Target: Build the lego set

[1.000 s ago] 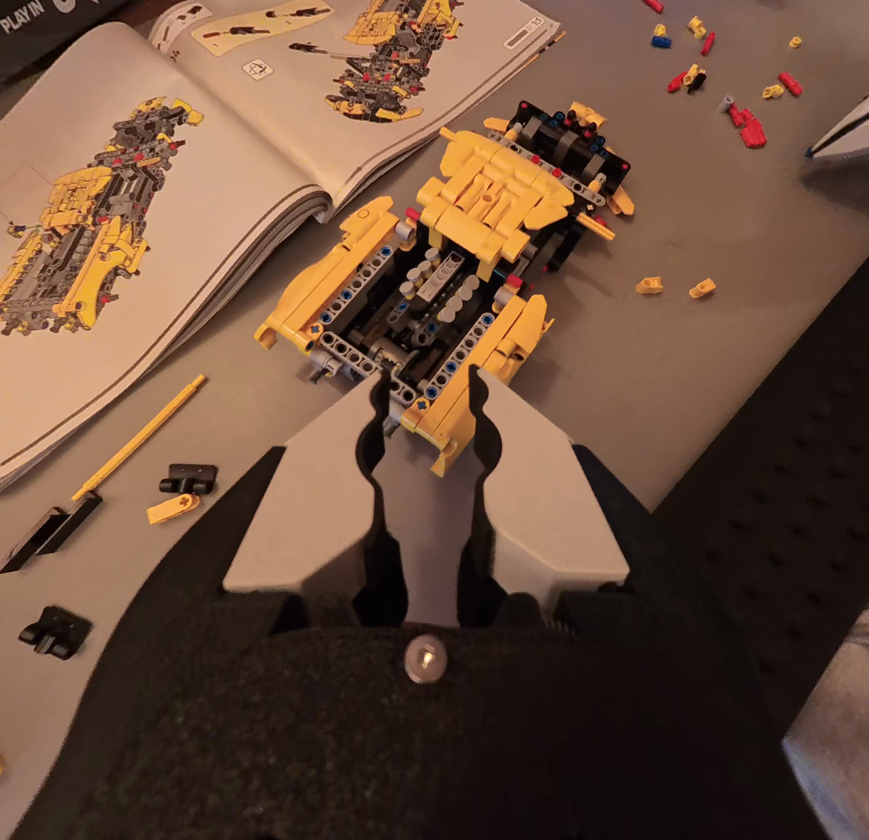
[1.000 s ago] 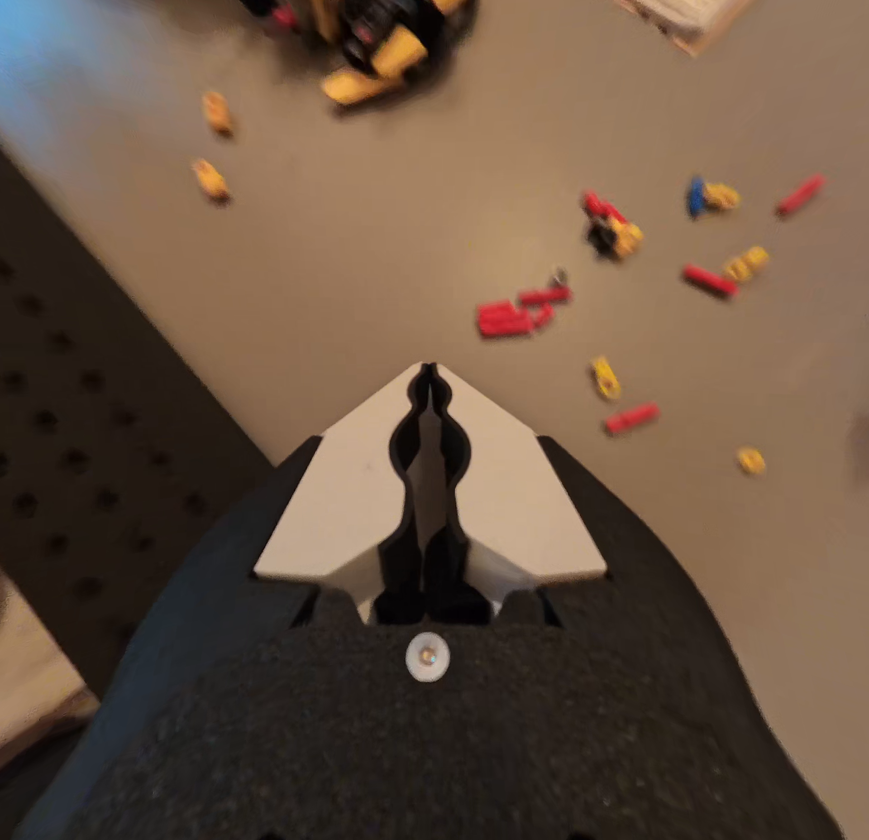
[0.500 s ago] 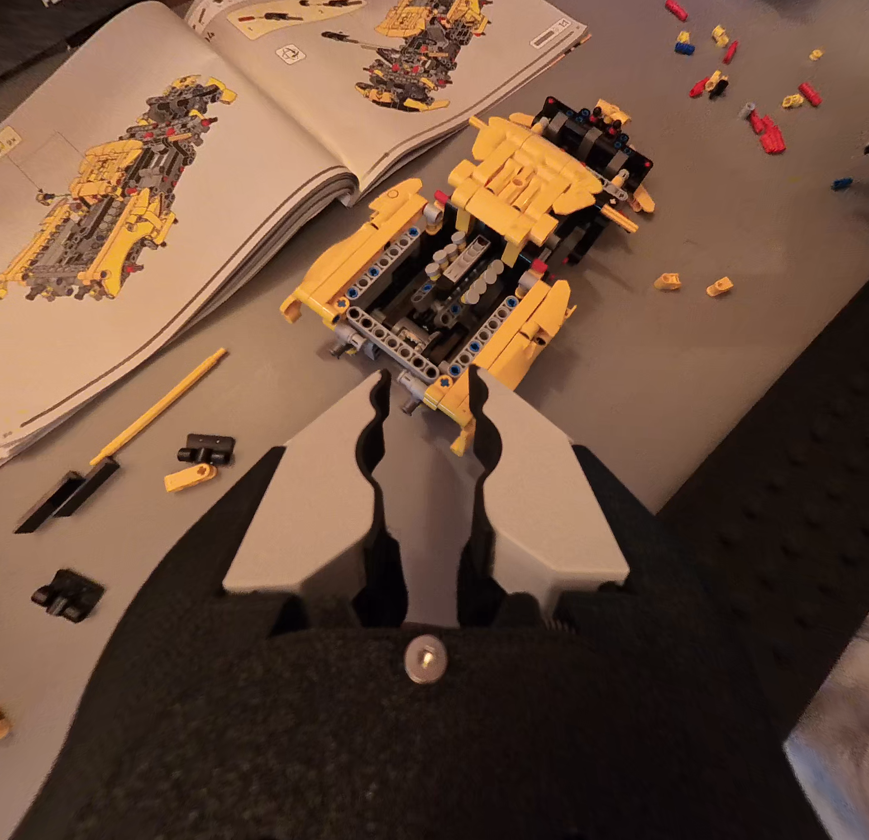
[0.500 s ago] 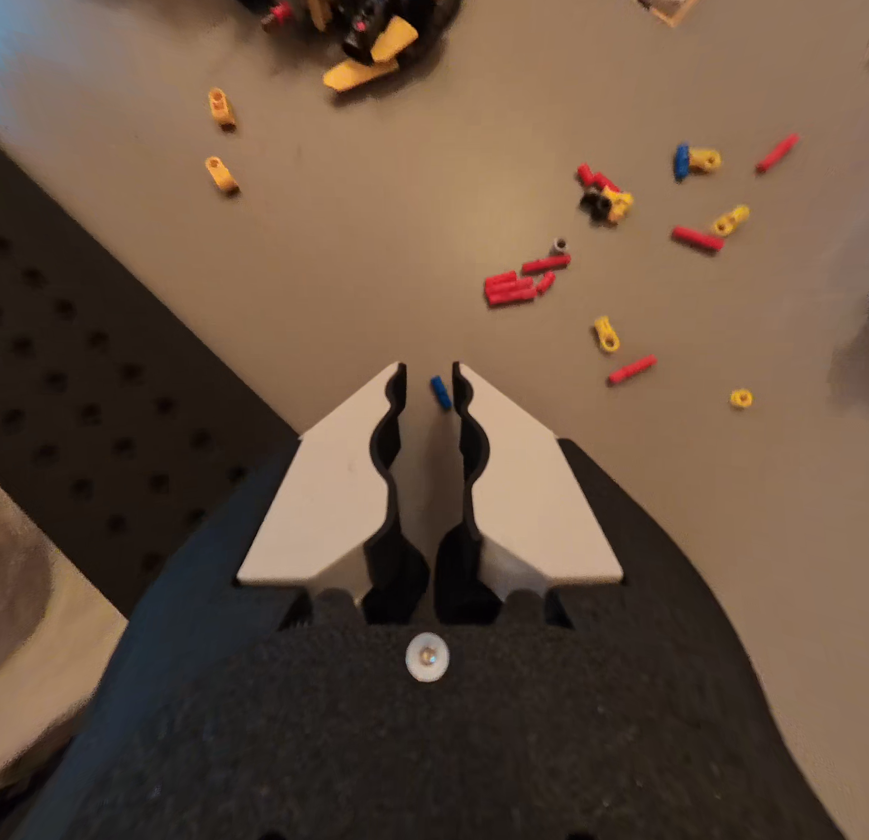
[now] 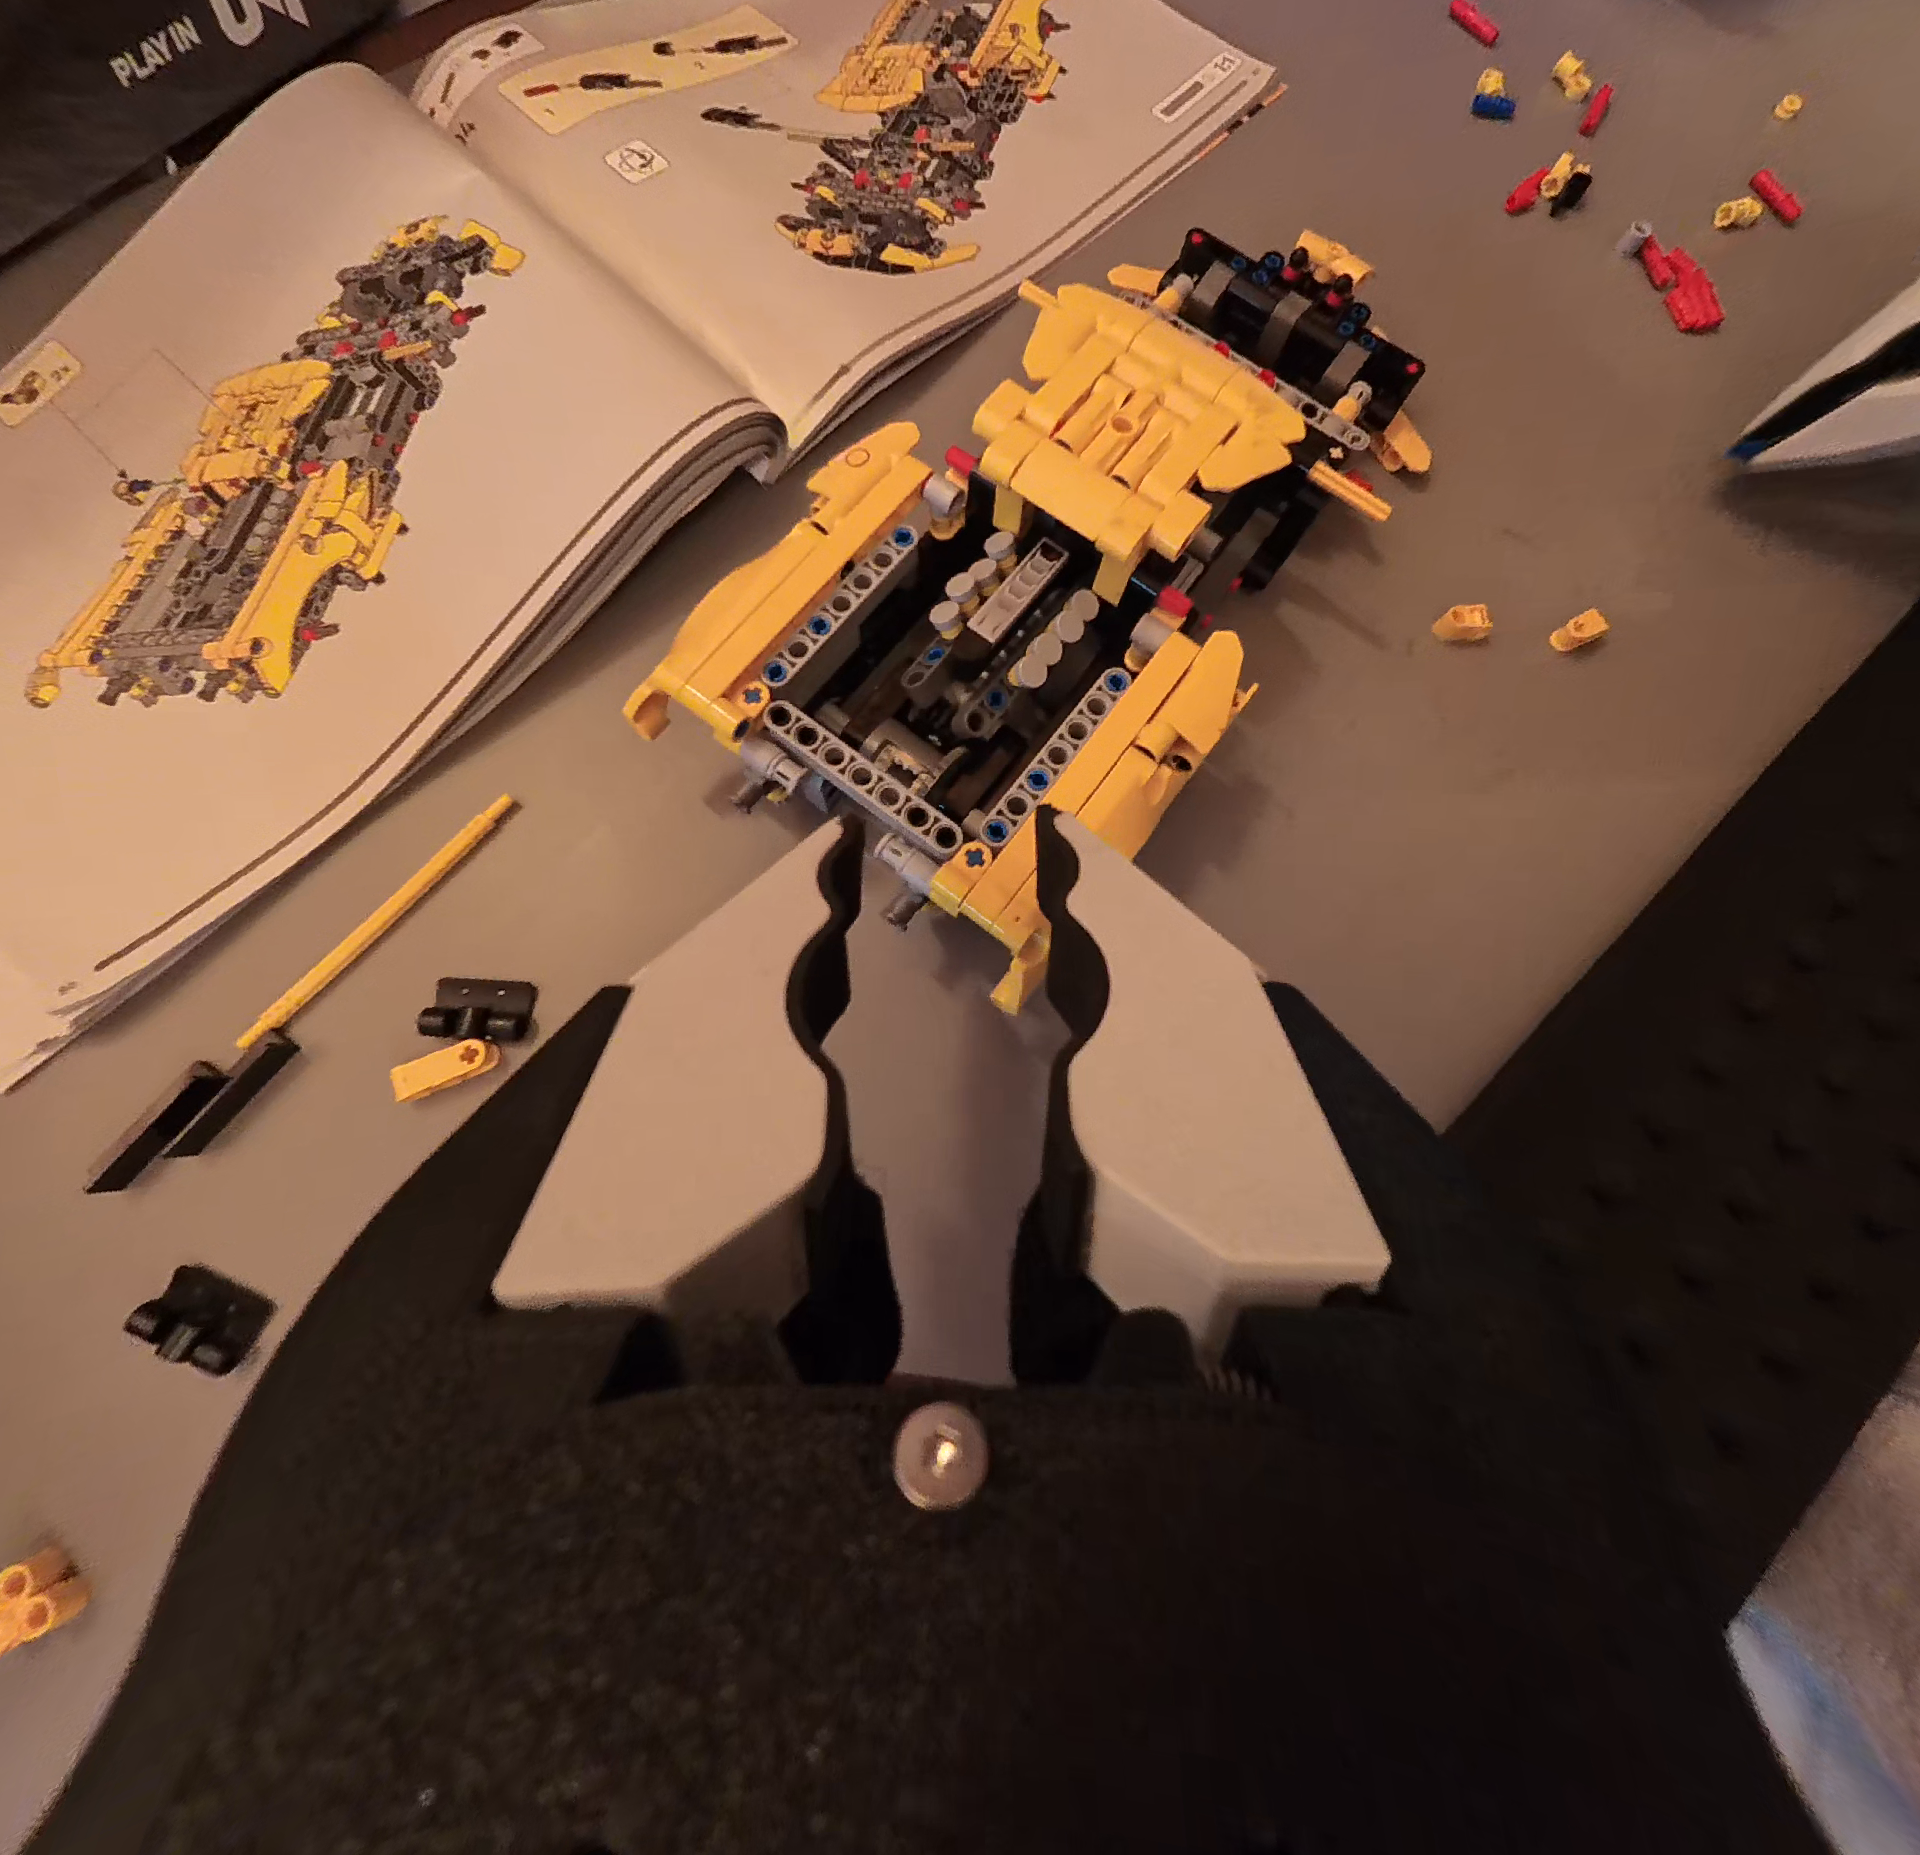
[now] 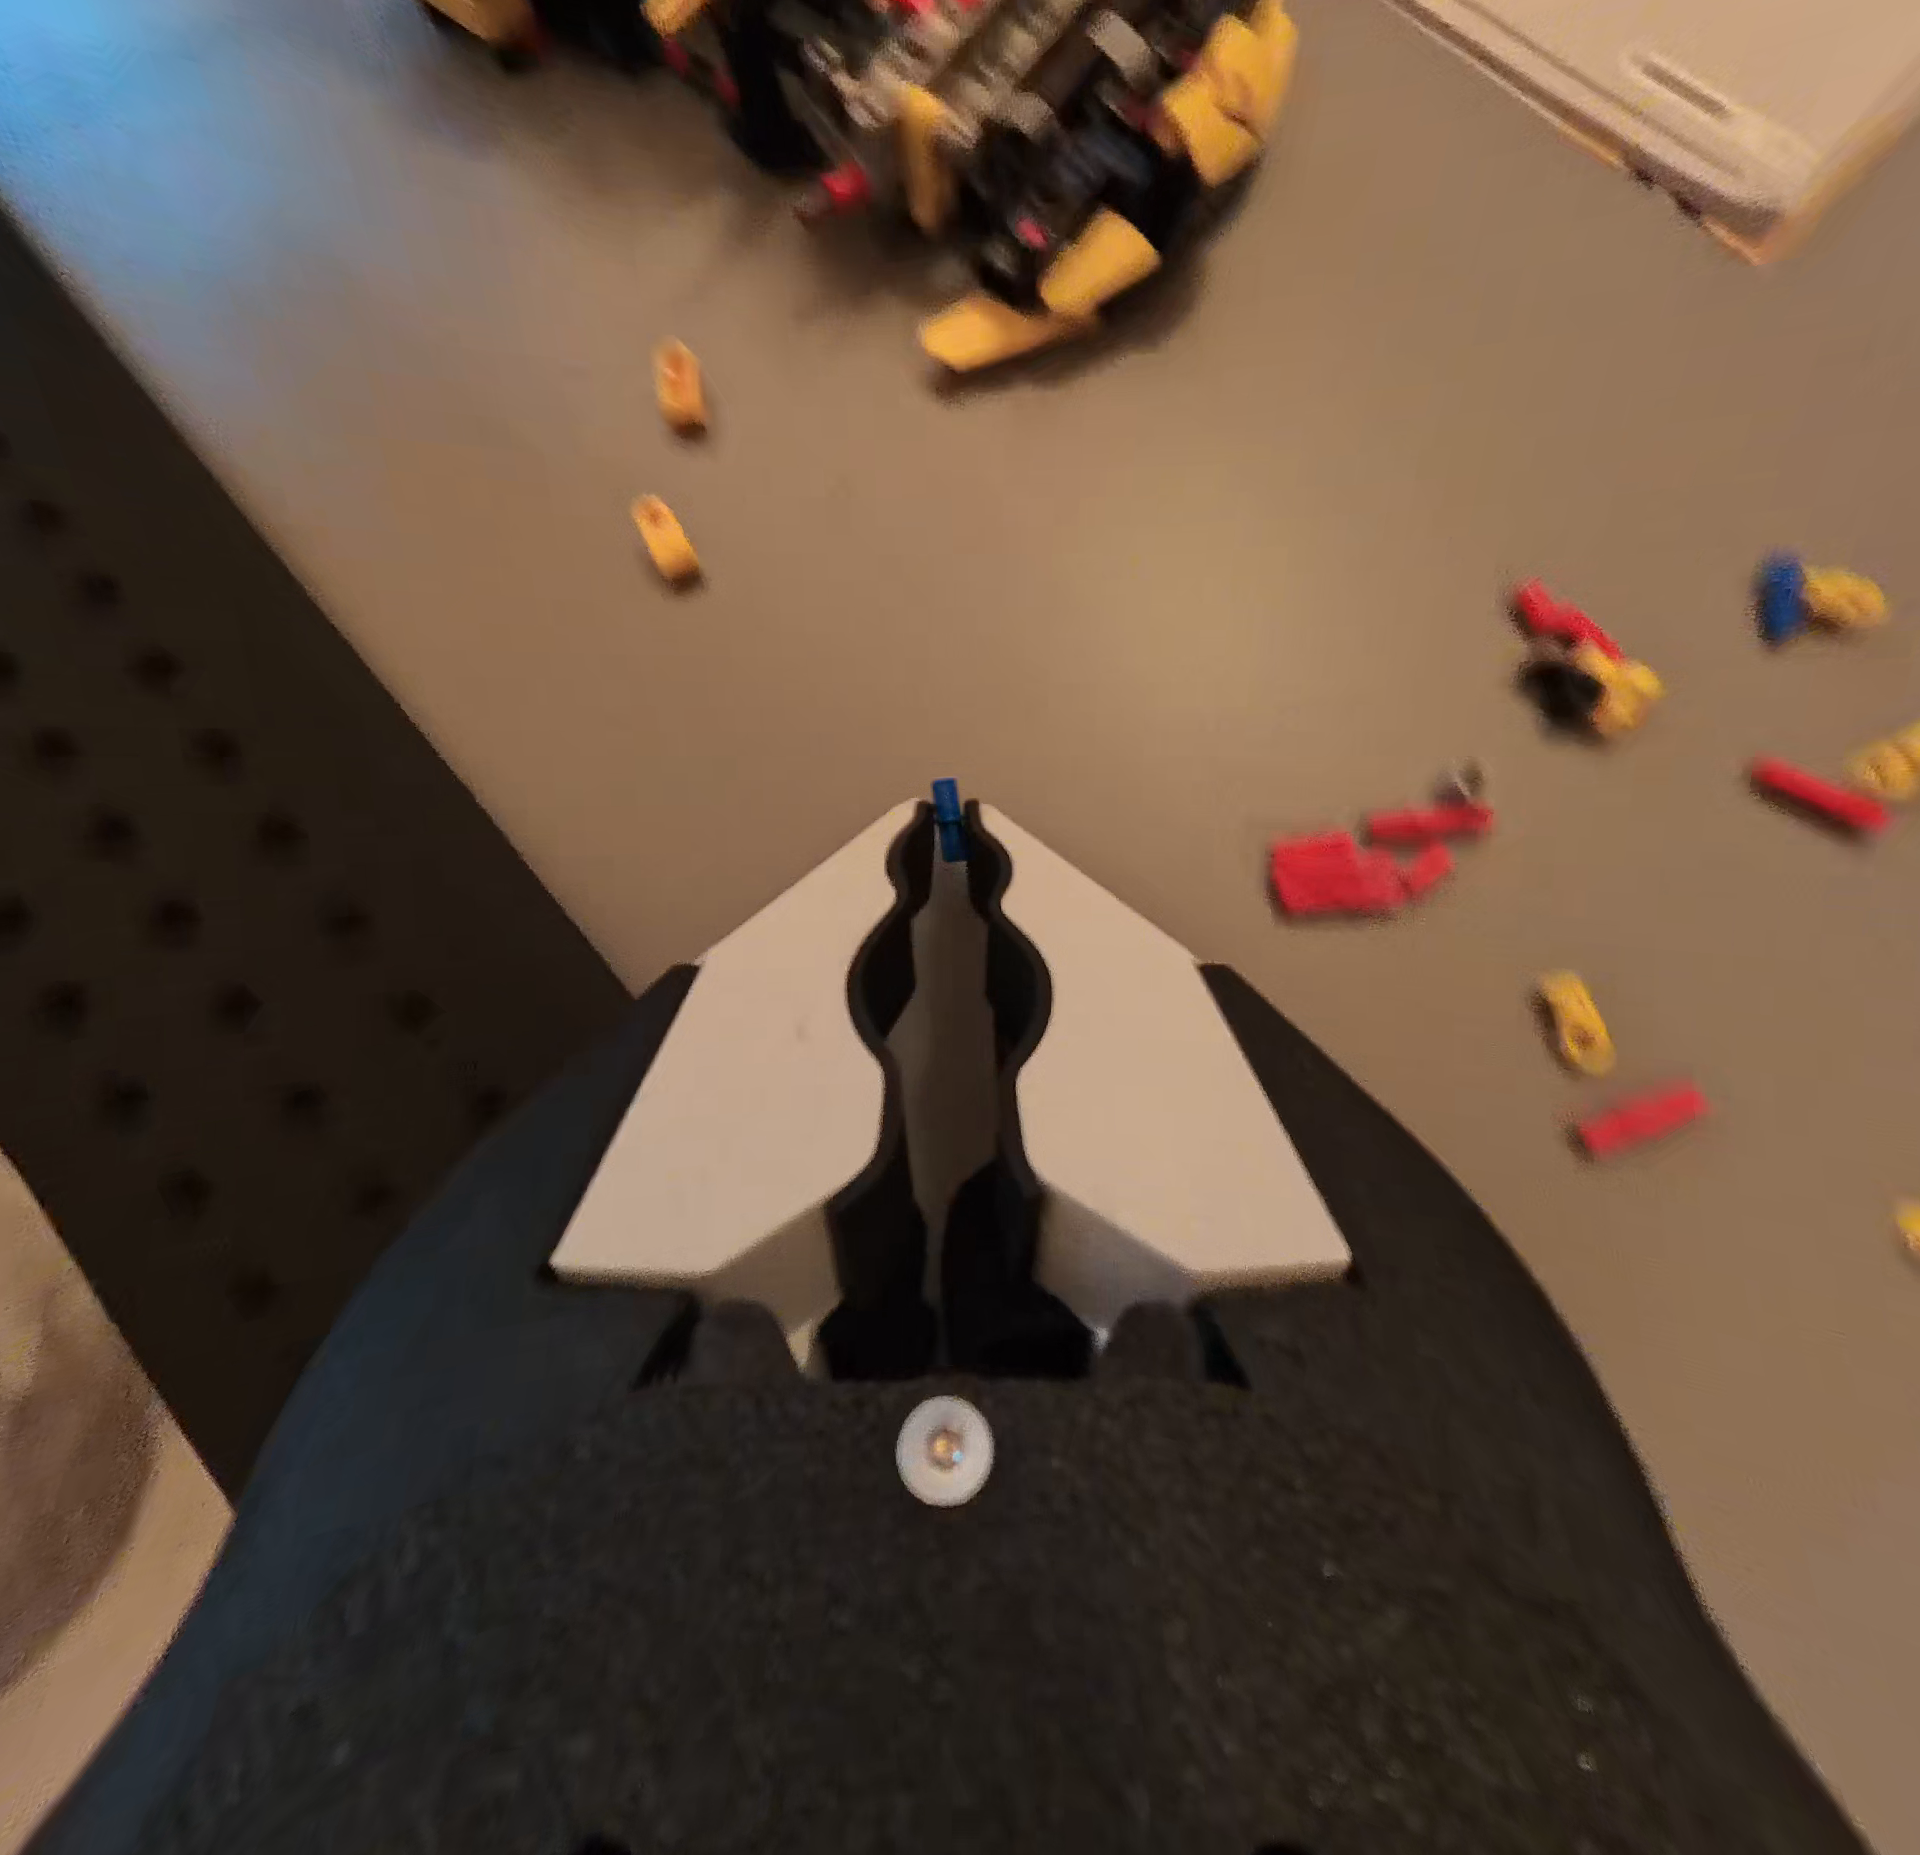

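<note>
Left fingers spread at the model's near corner; right fingers pinching a blue pin above open bench.

Left wrist view: the left gripper point(image 5: 943, 849) has its fingers spread, their tips at the near corner of the yellow lego model point(image 5: 1029, 569), which sits mid-frame on the grey bench point(image 5: 1403, 870). An open instruction booklet point(image 5: 436, 371) fills the upper left; a yellow axle point(image 5: 379, 917) and black pieces point(image 5: 478, 1007) lie at lower left. Bare bench runs right of the model to a dark perforated mat point(image 5: 1714, 1078). Right wrist view: the right gripper point(image 6: 948, 831) has its fingers nearly pressed together, pinching a small blue pin point(image 6: 948, 818). The blurred model point(image 6: 935, 112) sits at top centre, red pins point(image 6: 1351, 860) at the right, bare bench between, the mat edge point(image 6: 260, 818) at the left.
</note>
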